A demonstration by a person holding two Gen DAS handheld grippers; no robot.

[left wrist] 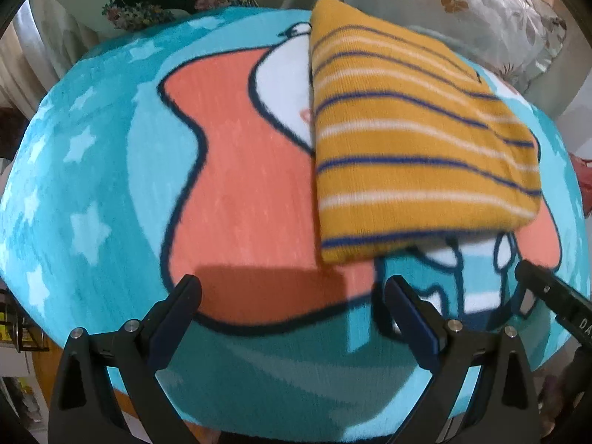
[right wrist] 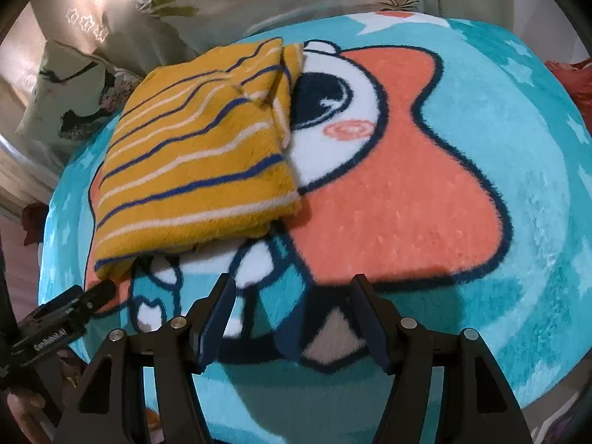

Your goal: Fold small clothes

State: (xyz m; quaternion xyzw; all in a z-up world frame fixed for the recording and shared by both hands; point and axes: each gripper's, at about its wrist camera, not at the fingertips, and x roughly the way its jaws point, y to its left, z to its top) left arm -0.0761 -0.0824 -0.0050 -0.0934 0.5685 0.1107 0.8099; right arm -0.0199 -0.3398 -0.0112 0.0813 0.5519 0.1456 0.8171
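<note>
While the folded striped garment lies flat on the cartoon blanket, the left gripper and right gripper hover near its front edge, jaws wide and holding nothing.

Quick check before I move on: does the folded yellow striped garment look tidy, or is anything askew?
Mostly tidy. The yellow striped garment lies folded on the cartoon blanket, but at its far corner a layer edge sticks out unevenly, and the near edge gapes slightly. Both grippers, left and right, are open and empty.
</note>
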